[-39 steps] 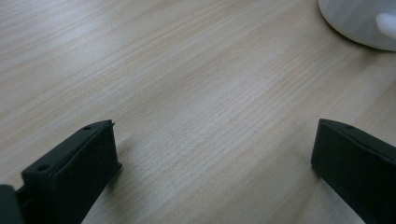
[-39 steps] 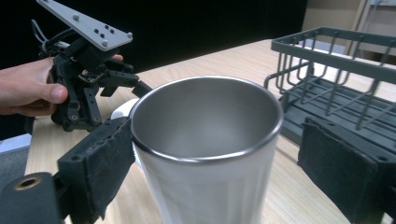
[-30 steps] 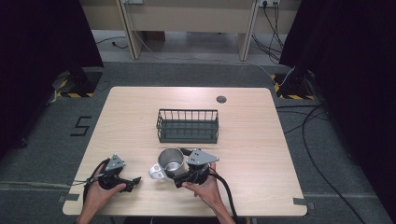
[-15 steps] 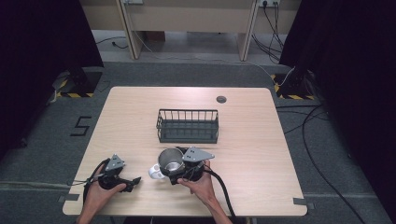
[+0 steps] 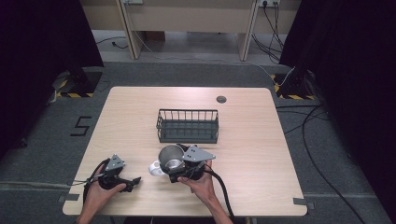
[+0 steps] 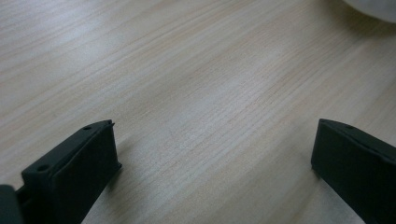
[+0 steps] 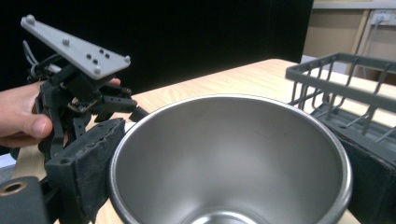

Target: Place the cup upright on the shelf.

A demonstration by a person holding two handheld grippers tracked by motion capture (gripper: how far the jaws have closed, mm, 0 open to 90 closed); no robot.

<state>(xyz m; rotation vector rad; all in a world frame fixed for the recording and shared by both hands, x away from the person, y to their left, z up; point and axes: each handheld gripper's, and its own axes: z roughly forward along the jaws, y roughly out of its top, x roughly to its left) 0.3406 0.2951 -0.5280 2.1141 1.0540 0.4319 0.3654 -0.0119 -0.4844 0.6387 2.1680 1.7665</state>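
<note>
Lifted and tilted since the earlier frames: steel cup [image 5: 170, 157], lower centre of the high view, clamped between the jaws of the right gripper [image 5: 180, 171], mouth wide toward that gripper's camera [image 7: 231, 161]. Just left of it, a small white object [image 5: 155, 168] on the table [image 5: 261, 140]. Above, near but apart, the dark wire rack [image 5: 187, 126]. At lower left, left gripper [image 5: 133, 181] resting low, jaws wide apart over bare wood. Step judged: carrying the cup. Next move probably a short raise and forward reach over the rack's near rim, keeping clear of the wires.
</note>
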